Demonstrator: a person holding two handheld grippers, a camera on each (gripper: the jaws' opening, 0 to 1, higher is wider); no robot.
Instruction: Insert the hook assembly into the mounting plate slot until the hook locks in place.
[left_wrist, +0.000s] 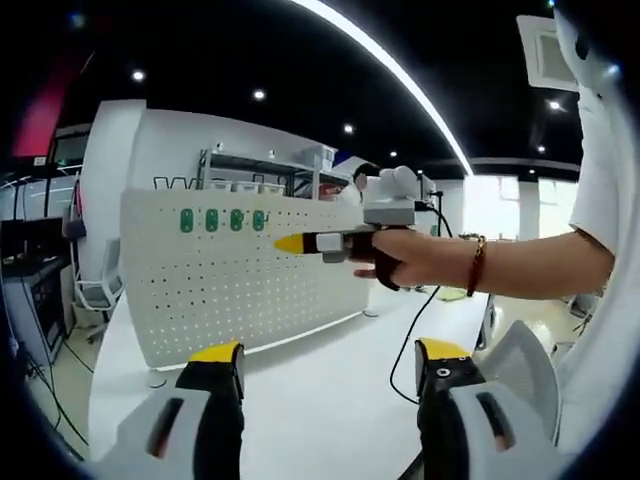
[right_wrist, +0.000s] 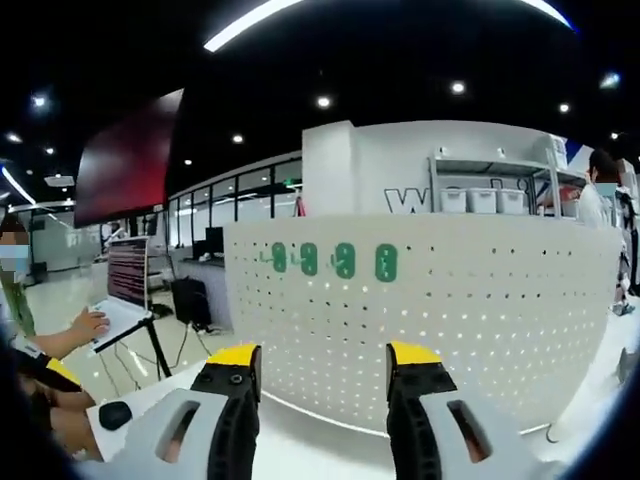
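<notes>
We see a white pegboard standing upright on the table, four green hooks in a row at its 11 o'clock. Our left gripper is spread and empty; our right gripper faces the board, likewise spread and empty.
</notes>
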